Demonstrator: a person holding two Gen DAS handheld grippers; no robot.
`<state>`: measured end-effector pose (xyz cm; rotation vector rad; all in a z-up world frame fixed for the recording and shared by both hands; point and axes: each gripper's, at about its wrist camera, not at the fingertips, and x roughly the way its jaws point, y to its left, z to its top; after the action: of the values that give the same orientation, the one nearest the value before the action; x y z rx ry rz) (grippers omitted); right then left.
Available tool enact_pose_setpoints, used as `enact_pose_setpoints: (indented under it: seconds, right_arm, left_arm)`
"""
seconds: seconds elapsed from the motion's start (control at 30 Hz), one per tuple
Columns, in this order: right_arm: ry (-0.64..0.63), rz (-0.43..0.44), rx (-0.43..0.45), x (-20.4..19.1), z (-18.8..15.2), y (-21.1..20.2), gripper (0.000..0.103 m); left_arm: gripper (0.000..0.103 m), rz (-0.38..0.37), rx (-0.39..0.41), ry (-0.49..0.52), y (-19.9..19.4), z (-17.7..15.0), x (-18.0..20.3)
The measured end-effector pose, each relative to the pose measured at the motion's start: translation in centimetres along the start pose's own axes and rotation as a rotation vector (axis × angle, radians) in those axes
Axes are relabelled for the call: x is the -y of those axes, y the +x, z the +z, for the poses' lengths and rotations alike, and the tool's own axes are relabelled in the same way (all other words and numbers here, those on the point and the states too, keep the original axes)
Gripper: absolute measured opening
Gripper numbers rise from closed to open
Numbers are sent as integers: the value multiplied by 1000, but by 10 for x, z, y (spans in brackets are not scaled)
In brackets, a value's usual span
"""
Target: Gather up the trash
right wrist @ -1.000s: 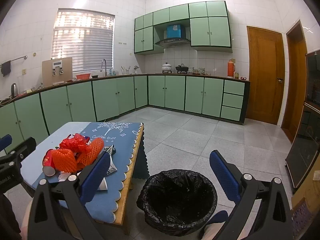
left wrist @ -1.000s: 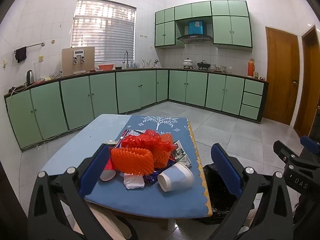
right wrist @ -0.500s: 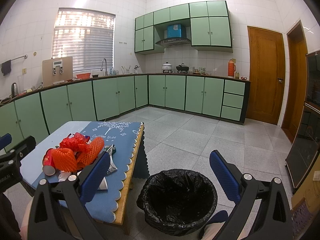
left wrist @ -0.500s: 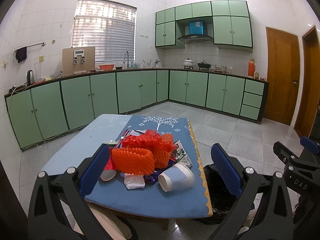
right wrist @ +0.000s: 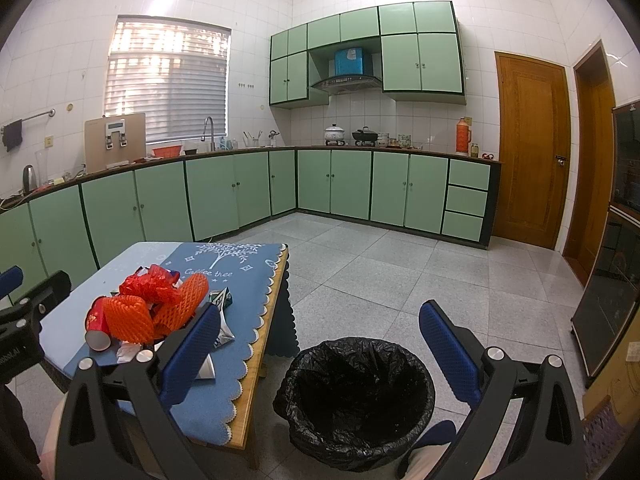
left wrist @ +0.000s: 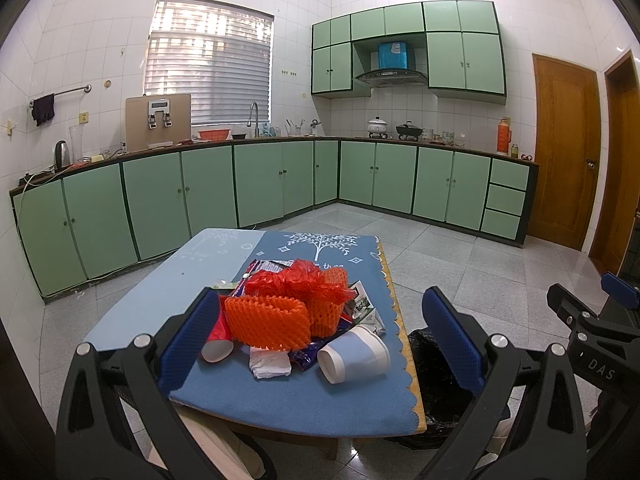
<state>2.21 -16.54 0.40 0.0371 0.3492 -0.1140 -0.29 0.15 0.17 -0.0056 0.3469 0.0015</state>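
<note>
A pile of trash lies on the low table's blue cloth (left wrist: pixel 224 252): orange foam netting (left wrist: pixel 267 322), red plastic wrap (left wrist: pixel 304 280), a white paper cup (left wrist: pixel 354 354) on its side, a red cup (left wrist: pixel 217 344), a crumpled tissue (left wrist: pixel 270 365) and wrappers. The pile shows in the right wrist view too, with the netting (right wrist: pixel 128 322) nearest. My left gripper (left wrist: pixel 320 340) is open and empty, held just short of the pile. My right gripper (right wrist: pixel 318 354) is open and empty above a bin lined with a black bag (right wrist: pixel 354 396), which stands on the floor right of the table.
Green cabinets (left wrist: pixel 256 184) line the far walls under a worktop with a kettle, sink and pots. Wooden doors (right wrist: pixel 530 152) stand at the right. A dark glass-fronted cabinet (right wrist: pixel 612 280) is at the right edge. Grey tiled floor (right wrist: pixel 400 272) lies beyond the table.
</note>
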Motion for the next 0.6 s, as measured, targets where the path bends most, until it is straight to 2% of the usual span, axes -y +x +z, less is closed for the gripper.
enact_pose_setpoints:
  seconds: [0.6]
  right_arm:
    - [0, 0, -1, 0, 0, 1, 97]
  left_arm:
    - [98, 0, -1, 1, -3, 1, -2]
